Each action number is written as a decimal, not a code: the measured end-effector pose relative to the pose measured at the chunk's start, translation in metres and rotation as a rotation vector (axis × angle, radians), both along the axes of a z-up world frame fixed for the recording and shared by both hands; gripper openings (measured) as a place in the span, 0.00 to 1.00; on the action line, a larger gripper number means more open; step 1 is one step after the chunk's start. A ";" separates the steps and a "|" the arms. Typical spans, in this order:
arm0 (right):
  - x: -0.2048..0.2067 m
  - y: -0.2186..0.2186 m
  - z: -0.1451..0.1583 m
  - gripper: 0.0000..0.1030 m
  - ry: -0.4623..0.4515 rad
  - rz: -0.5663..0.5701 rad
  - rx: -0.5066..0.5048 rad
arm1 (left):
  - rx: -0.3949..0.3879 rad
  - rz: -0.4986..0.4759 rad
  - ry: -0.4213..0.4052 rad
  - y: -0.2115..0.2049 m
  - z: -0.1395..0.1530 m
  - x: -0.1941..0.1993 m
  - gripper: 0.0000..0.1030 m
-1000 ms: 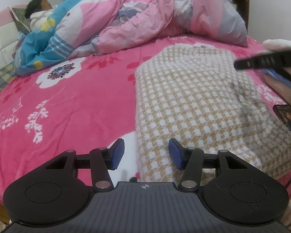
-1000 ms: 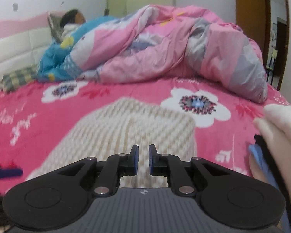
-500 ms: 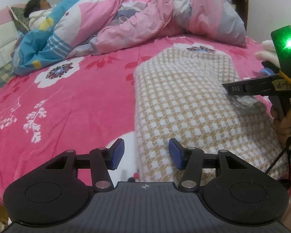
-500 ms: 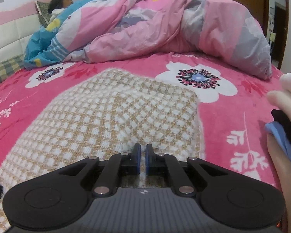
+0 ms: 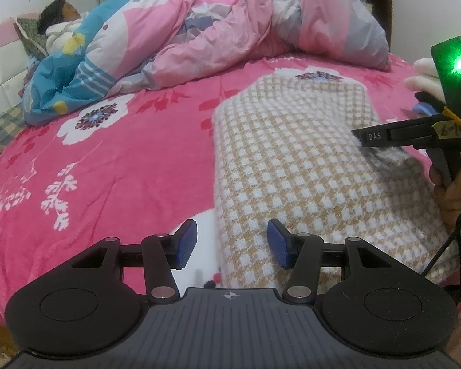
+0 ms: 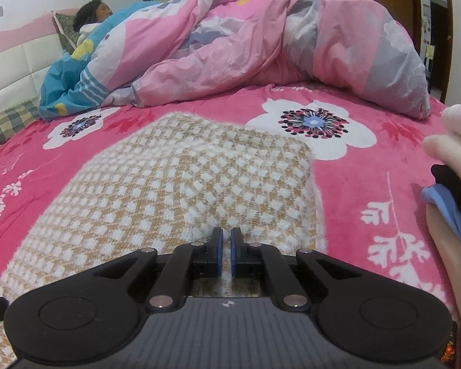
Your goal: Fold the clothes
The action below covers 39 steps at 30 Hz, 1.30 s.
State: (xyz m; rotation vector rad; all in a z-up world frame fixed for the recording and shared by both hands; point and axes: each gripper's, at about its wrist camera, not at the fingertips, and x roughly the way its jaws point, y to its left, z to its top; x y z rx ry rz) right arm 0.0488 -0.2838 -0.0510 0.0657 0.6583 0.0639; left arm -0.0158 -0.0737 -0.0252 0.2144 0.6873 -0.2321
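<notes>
Left wrist view: the left gripper (image 5: 231, 243) fills the bottom of the frame at 6 o'clock, its two blue-padded fingers (image 5: 186, 244) spread wide with nothing between them. Its right finger rests over the near left edge of a folded knit garment (image 5: 304, 166), checked in beige and white. The left finger hangs over the pink floral bedspread (image 5: 107, 166) just beside that edge. The garment lies flat on the bed and runs from 6 o'clock up toward 1 o'clock. At 3 o'clock the right gripper (image 5: 384, 136) reaches in from the side over the garment's right edge, carrying a block with a glowing green light (image 5: 456, 70); a bare hand (image 5: 455, 190) holds its handle.

Right wrist view: the right gripper (image 6: 226, 253) sits at 6 o'clock with its fingers drawn nearly together, only a thin slit between the pads. A small ridge of the knit garment (image 6: 181, 184) rises at the fingertips, but whether cloth is pinched between them cannot be told. The garment spreads from 6 o'clock out to 9 o'clock and up to the centre. At 3 o'clock the holder's hand (image 6: 445, 246) shows at the frame edge.

Farther back, from 10 to 2 o'clock, a rumpled pink, grey and blue quilt (image 6: 246, 46) is heaped across the bed. At 11 o'clock a dark-haired person (image 6: 93, 13) lies against a pillow by the white padded headboard (image 6: 12, 70).
</notes>
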 end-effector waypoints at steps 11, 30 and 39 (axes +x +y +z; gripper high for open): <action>-0.014 0.011 -0.006 0.04 -0.086 -0.045 -0.045 | -0.090 -0.040 -0.005 0.016 -0.005 0.003 0.51; -0.019 0.005 -0.009 0.04 -0.115 -0.050 -0.001 | -0.057 -0.032 -0.016 0.013 -0.005 -0.001 0.53; -0.020 0.005 -0.009 0.04 -0.115 -0.050 -0.003 | -0.057 -0.035 -0.021 0.014 -0.005 -0.002 0.53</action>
